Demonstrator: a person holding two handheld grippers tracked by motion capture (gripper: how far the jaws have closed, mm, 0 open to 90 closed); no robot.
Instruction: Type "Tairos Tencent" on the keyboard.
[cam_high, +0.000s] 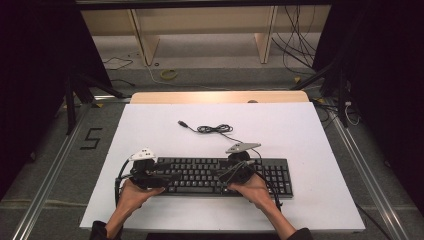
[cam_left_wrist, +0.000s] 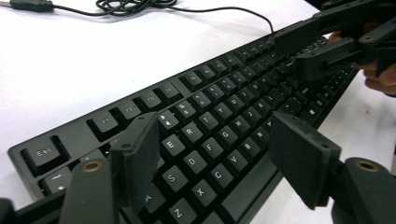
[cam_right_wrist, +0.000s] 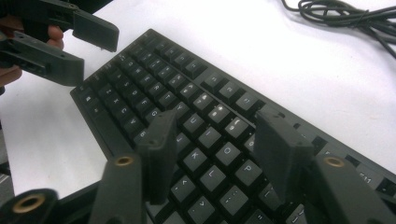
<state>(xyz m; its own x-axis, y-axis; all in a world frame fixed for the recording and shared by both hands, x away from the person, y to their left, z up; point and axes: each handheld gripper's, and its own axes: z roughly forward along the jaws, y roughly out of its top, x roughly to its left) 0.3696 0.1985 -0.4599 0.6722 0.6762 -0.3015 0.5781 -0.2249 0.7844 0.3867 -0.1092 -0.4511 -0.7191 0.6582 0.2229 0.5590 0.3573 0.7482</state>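
A black keyboard (cam_high: 200, 167) lies lengthwise on the white board (cam_high: 300, 125), toward its near edge. Its cable (cam_high: 212, 129) is bunched behind it and ends in a USB plug (cam_high: 183, 123). My left gripper (cam_high: 172, 176) hovers over the keyboard's left part, pointing right. In the left gripper view, the left gripper (cam_left_wrist: 212, 135) is open above the letter keys (cam_left_wrist: 219, 116) with nothing between the jaws. My right gripper (cam_high: 219, 175) hovers over the middle, pointing left. The right gripper (cam_right_wrist: 217, 126) is open over the keys (cam_right_wrist: 187, 93), holding nothing. The two grippers face each other, apart.
A wooden table edge (cam_high: 220, 96) shows behind the white board. Beyond it are wooden shelf frames (cam_high: 145, 35) and loose cables on the floor (cam_high: 300, 45). Metal rails (cam_high: 50, 165) run along both sides. Bare board lies left, right and behind the keyboard.
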